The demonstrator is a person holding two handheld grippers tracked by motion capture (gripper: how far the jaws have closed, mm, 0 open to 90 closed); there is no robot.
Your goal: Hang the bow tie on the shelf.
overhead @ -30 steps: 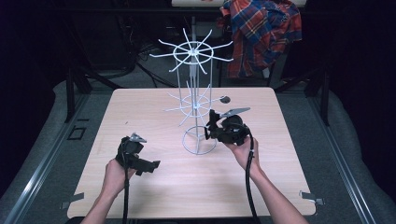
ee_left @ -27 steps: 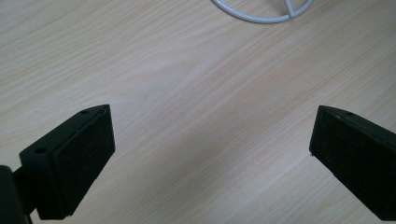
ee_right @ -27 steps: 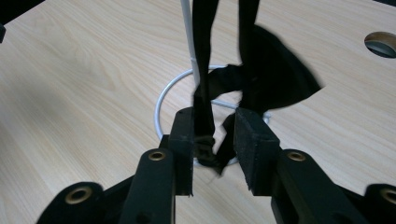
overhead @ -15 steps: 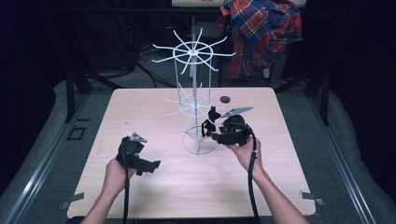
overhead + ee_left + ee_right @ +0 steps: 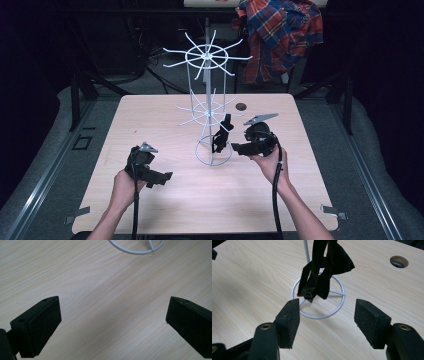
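Observation:
A white wire rack (image 5: 206,90) with two tiers of spokes stands mid-table on a ring base (image 5: 212,161). A black fabric bow with straps (image 5: 221,134) hangs from a lower spoke. My right gripper (image 5: 236,146) sits just right of it, pointing at it; its jaws have just been opening and nothing is between them. In the right gripper view the black bow (image 5: 322,272) dangles beyond my right gripper (image 5: 327,312), over the ring base (image 5: 318,315). My left gripper (image 5: 162,177) rests open near the front left; in its own view my left gripper (image 5: 112,315) frames bare wood.
The wooden table (image 5: 150,115) has a round cable hole (image 5: 241,106) behind the rack. A plaid shirt (image 5: 282,35) hangs beyond the far edge. Dark floor and metal rails surround the table.
My right gripper's jaws opened and it drew back to the right, away from the rack. The black bow stayed hanging on the spoke. The left gripper kept still.

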